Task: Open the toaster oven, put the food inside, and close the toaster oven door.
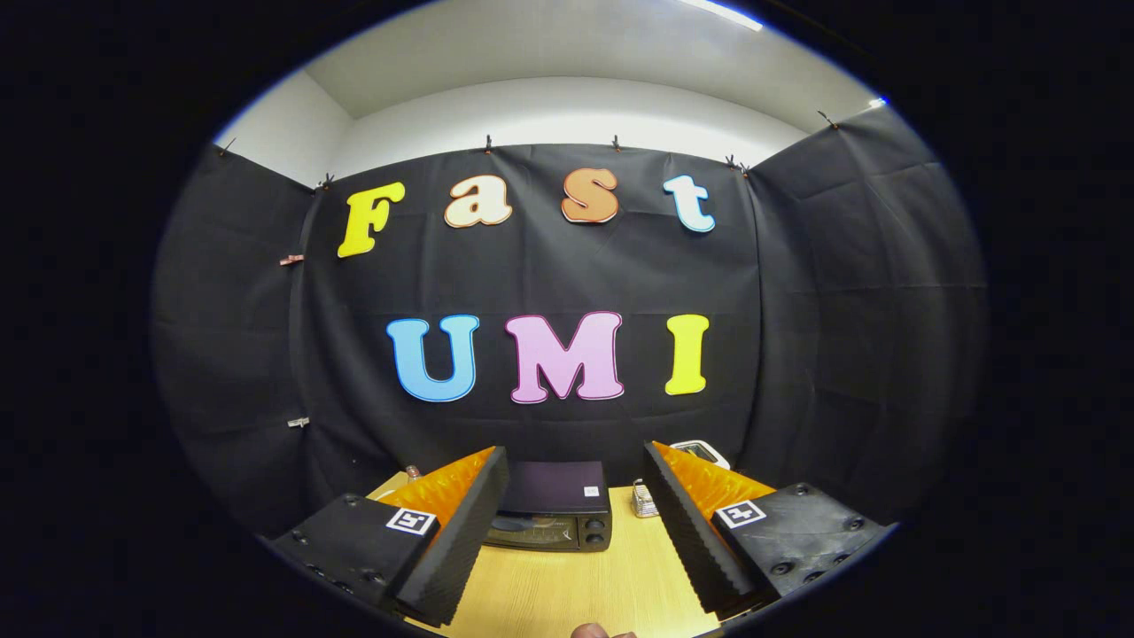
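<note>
The gripper (576,496) is hovering with fingers spread wide and grasping nothing, while the toaster oven (554,507), its door closed, is sitting beyond them on the far wooden table (585,585).

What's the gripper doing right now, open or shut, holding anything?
Gripper: open, fingers spread wide, holding nothing; the toaster oven sits beyond them on the wooden table, door shut.

Toaster oven (554,518) on table (576,589), beyond apparently parted fingers (461,523).
</note>
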`<move>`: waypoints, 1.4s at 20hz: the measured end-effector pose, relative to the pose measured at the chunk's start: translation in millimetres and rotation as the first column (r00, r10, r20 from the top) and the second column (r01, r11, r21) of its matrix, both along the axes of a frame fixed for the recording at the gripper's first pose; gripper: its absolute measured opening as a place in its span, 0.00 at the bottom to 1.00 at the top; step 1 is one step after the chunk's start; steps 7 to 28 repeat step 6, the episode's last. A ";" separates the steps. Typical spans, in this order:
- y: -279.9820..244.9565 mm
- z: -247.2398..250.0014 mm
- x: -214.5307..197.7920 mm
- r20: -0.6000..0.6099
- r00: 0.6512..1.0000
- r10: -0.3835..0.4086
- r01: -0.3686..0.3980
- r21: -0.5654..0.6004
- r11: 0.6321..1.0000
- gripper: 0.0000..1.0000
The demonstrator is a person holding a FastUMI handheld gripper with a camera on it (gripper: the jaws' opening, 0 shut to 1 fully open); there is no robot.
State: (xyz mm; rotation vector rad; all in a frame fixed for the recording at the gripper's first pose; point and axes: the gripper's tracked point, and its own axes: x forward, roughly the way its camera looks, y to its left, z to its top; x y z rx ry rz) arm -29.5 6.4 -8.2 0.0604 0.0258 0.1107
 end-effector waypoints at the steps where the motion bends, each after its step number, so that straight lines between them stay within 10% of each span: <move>1: 0.2 1.2 1.4 0.003 1.000 0.001 -0.001 -0.004 1.000 0.98; 28: 4.0 3.7 4.5 0.009 1.000 0.011 -0.011 -0.012 1.000 0.99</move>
